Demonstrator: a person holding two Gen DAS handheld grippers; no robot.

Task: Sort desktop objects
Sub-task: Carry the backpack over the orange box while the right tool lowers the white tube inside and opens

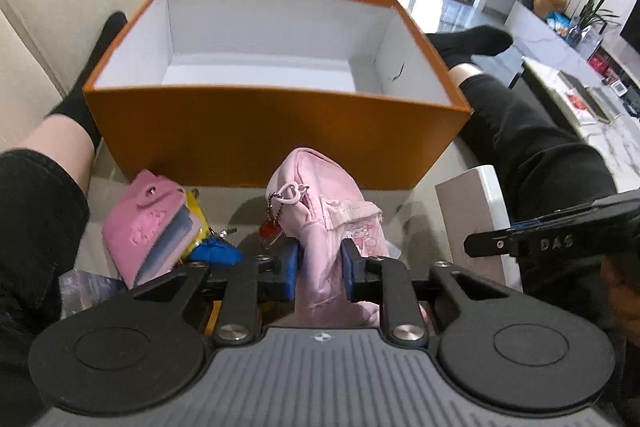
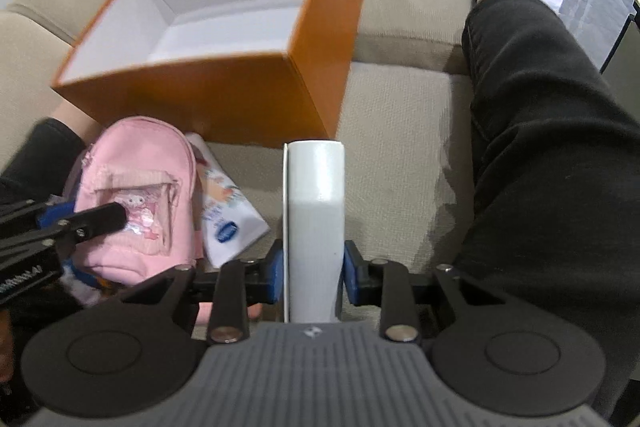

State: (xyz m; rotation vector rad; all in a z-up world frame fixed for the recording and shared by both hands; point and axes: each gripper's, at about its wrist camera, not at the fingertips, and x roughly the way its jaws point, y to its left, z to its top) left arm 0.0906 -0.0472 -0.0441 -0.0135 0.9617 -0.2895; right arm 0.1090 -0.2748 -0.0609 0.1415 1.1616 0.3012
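**Both grippers clamped in front of the orange box**

The open orange box (image 1: 276, 131) stands on the beige sofa (image 2: 400, 131), white inside, and holds nothing that can be seen. Just in front of its near wall, the left gripper (image 1: 319, 267) is closed on a small pink backpack (image 1: 324, 211), blue pads pressing the fabric from both sides; a bead chain with a heart clip hangs from its zip. Left of the backpack, also before the box, lies a pink card wallet (image 1: 146, 223) on yellow and blue items. To the box's front right, the right gripper (image 2: 313, 269) is clamped on a white rectangular case (image 2: 314, 211). Between case and backpack lies a white tissue pack (image 2: 228, 211). The person's black-trousered legs (image 2: 552, 155) flank the box.
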